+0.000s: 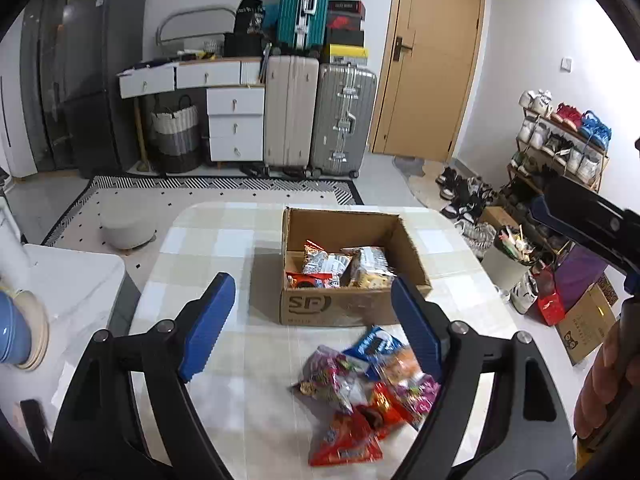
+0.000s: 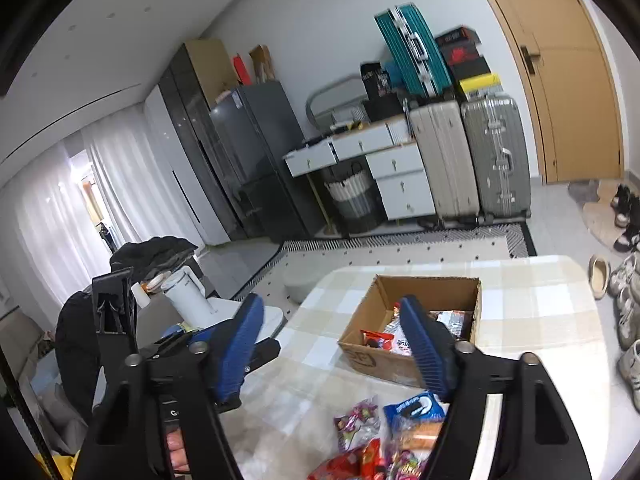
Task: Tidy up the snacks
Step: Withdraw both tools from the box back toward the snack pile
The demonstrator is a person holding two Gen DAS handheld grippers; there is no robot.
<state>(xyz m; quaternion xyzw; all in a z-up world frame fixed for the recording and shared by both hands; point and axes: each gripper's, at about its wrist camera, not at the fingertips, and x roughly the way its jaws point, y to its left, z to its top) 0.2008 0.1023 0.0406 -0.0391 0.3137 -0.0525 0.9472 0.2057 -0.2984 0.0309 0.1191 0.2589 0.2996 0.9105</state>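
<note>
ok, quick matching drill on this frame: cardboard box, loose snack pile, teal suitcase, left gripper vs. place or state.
Column A
1. cardboard box
2. loose snack pile
3. teal suitcase
4. left gripper

Column B
a. jaws open, nothing between them
b. stacked above the other luggage by the wall
c. on the checked tablecloth, in front of the box
d. on the table, top open, a few packets inside

Pairs: 1-d, 2-c, 3-b, 4-a
</note>
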